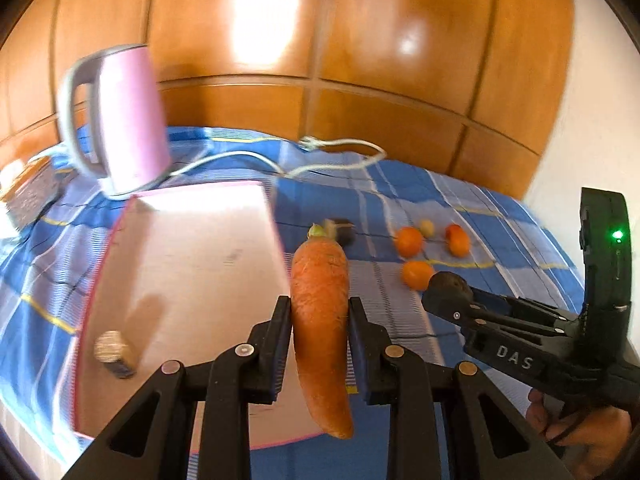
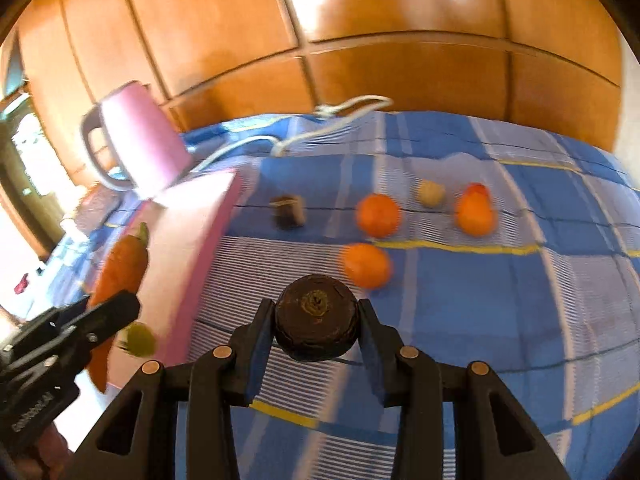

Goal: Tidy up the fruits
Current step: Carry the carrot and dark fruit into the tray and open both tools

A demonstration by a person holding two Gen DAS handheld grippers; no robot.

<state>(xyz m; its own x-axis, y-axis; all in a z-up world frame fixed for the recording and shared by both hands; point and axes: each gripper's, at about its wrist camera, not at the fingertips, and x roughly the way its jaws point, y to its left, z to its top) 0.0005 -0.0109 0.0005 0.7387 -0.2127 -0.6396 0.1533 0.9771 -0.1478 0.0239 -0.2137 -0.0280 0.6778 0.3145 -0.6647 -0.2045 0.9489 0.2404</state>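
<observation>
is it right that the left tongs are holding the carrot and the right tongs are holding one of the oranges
Not quite. The left tongs do hold the carrot, but the right tongs are shut on a dark round vegetable, not an orange. The right wrist view shows it, with the oranges lying on the blue checked cloth beyond.

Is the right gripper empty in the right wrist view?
No: the right gripper is clamped on a dark round vegetable, its jaws pressing on both sides above the blue checked cloth.
</observation>
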